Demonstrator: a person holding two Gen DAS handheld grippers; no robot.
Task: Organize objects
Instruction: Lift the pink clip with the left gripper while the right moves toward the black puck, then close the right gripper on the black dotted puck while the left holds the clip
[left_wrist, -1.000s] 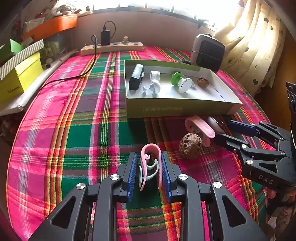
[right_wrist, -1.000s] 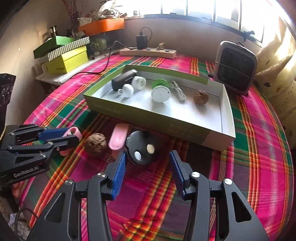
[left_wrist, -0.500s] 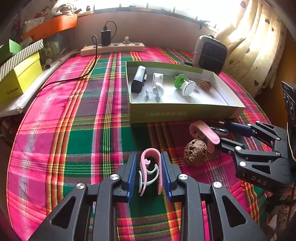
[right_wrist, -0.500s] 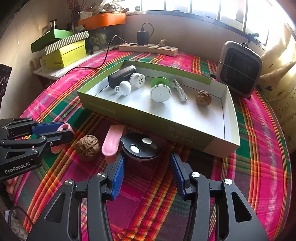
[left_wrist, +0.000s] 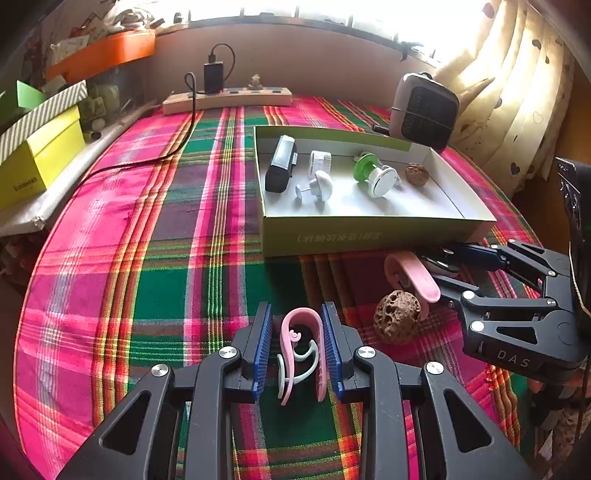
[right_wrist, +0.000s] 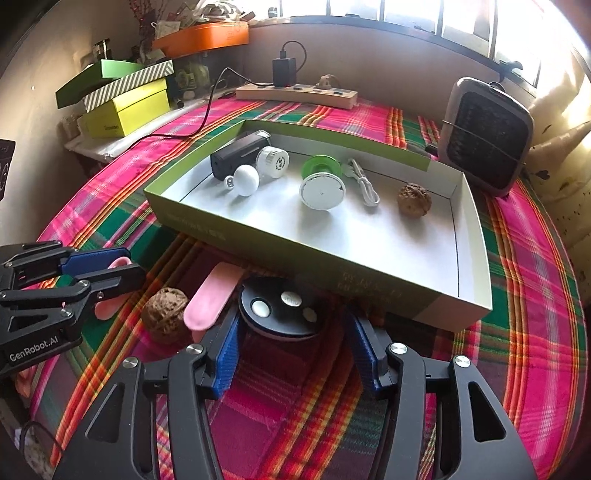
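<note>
My left gripper (left_wrist: 297, 352) is shut on a pink clip (left_wrist: 301, 347) with a pale green curl, held just above the plaid cloth. It also shows at the left of the right wrist view (right_wrist: 99, 267). My right gripper (right_wrist: 293, 352) is open, its blue pads on either side of a black round disc (right_wrist: 282, 312) with white dots that lies against the box front. A brown walnut (right_wrist: 166, 315) and a pink shoehorn-like piece (right_wrist: 212, 295) lie left of the disc. The green-sided box (right_wrist: 332, 258) holds several small items and a second walnut (right_wrist: 413, 199).
A grey heater (right_wrist: 487, 136) stands behind the box at the right. A power strip (right_wrist: 295, 92) with a charger and cable lies at the back. Stacked yellow and green boxes (right_wrist: 125, 99) sit at the far left. Curtains (left_wrist: 517, 92) hang at the right.
My right gripper has moved forward so the black disc now sits between its pads. My left gripper has drawn back slightly with the pink clip still in it.
</note>
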